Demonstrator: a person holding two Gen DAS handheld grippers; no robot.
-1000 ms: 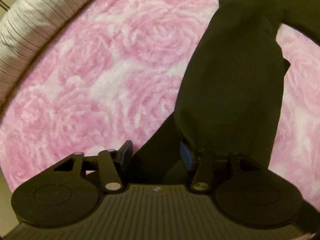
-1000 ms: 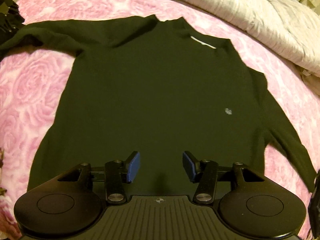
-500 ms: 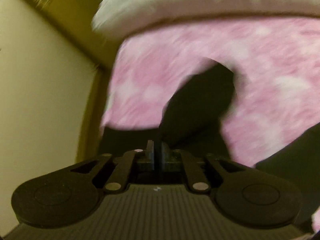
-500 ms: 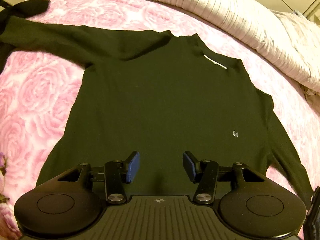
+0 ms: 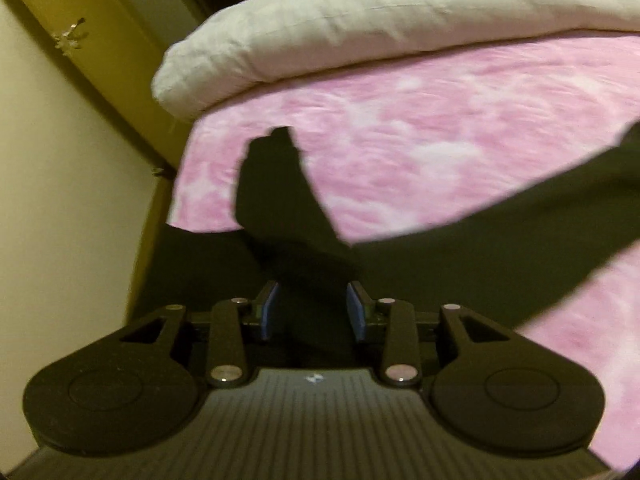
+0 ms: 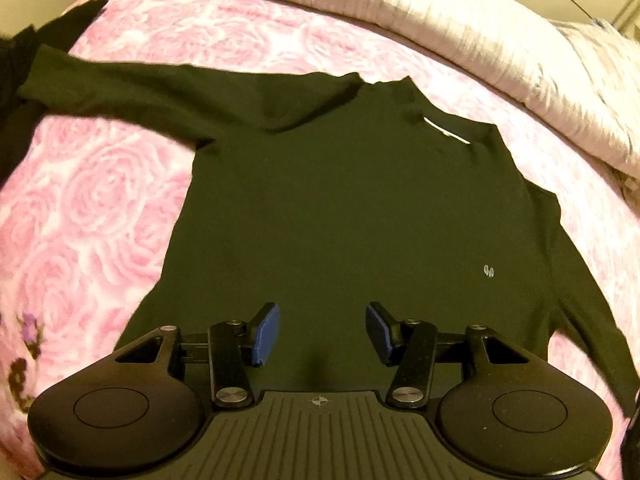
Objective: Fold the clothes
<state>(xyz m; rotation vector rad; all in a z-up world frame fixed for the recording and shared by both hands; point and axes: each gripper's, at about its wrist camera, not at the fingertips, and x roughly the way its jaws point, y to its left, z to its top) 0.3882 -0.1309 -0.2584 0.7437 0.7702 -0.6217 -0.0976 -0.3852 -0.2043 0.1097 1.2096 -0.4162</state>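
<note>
Left tongs (image 5: 312, 312): pads apart, sleeve end (image 5: 280, 200) lying loose between and just ahead of them; no clamp visible. Right tongs (image 6: 322, 334): spread wide, empty, hovering over the hem of the black shirt (image 6: 340, 208).

Shirt lies flat on the pink bed cover (image 6: 100, 200), collar (image 6: 424, 112) toward the white duvet (image 6: 440, 12). The left-hand sleeve (image 6: 140, 88) runs straight out sideways, long axis across the bed; the left tongs are the nearer to it. Other sleeve lies along the body's side.

Versus 0.5 s ago: left tongs were pinched shut on the cuff, now parted. Versus 1.0 s ago: the sleeve hung down beside the body, now stretched outward. Right tongs unchanged, open.
</note>
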